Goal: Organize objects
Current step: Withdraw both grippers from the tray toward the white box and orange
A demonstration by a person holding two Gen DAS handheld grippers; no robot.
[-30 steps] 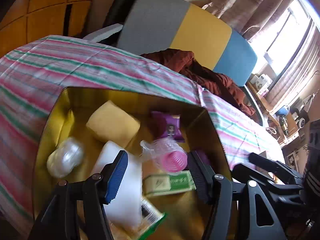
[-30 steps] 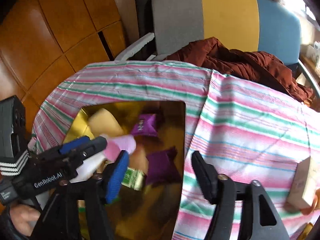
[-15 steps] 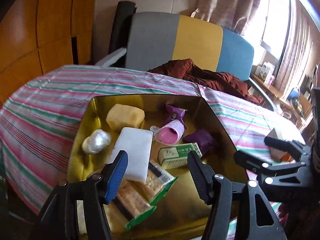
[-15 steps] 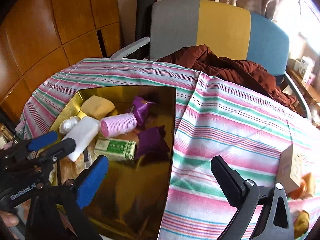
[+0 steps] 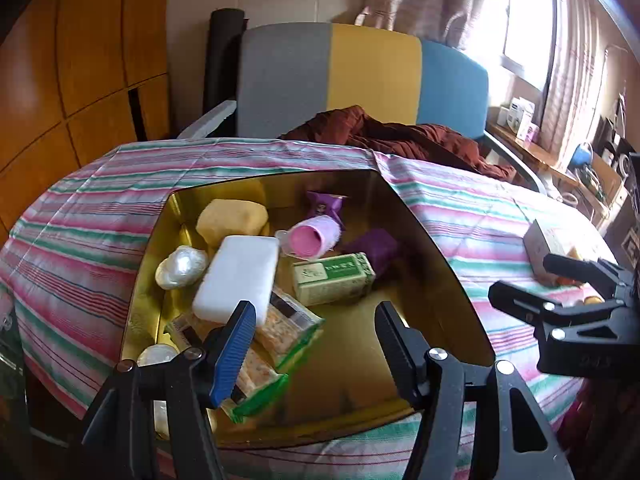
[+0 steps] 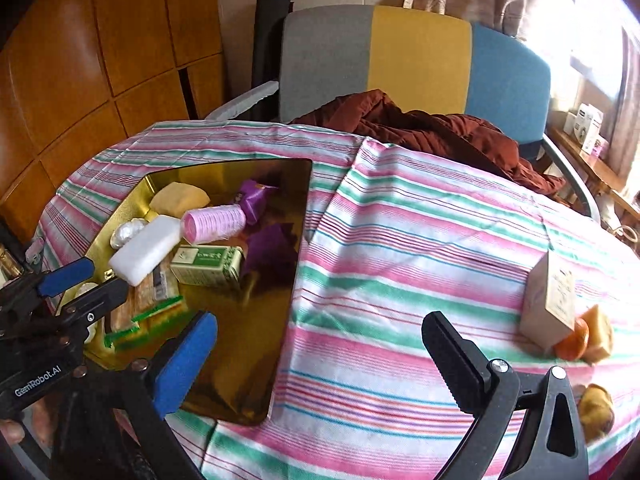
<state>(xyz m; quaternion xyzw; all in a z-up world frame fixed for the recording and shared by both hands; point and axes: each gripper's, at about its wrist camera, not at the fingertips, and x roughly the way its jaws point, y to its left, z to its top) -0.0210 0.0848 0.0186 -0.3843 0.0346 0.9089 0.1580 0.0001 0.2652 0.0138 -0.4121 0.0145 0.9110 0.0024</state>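
Note:
A gold tray (image 5: pixel 440 280) on the striped tablecloth holds a pink roller (image 5: pixel 314 238), a green box (image 5: pixel 332 278), a white block (image 5: pixel 238 274), a yellow sponge (image 5: pixel 232 218), two purple packets (image 5: pixel 324 204), a foil ball (image 5: pixel 182 266) and cracker packs (image 5: pixel 280 328). My left gripper (image 5: pixel 312 316) hovers over the tray's near end, open, with nothing between its fingers. My right gripper (image 6: pixel 318 324) stands wide open and empty above the tray's right edge (image 6: pixel 298 264) and the cloth. A beige box (image 6: pixel 550 300), an orange (image 6: pixel 574 340) and yellow pieces (image 6: pixel 600 332) lie at the table's right.
A grey, yellow and blue chair (image 6: pixel 416 52) with a brown garment (image 6: pixel 432 132) stands behind the table. Wooden panels (image 6: pixel 80 60) fill the left. A window and a cluttered shelf (image 5: pixel 520 116) are at the right. Striped cloth (image 6: pixel 400 240) stretches between tray and beige box.
Both grippers have drawn back from the tray, so more of the table shows. The right jaws have spread much wider. The pink roller now lies in the tray by the green box.

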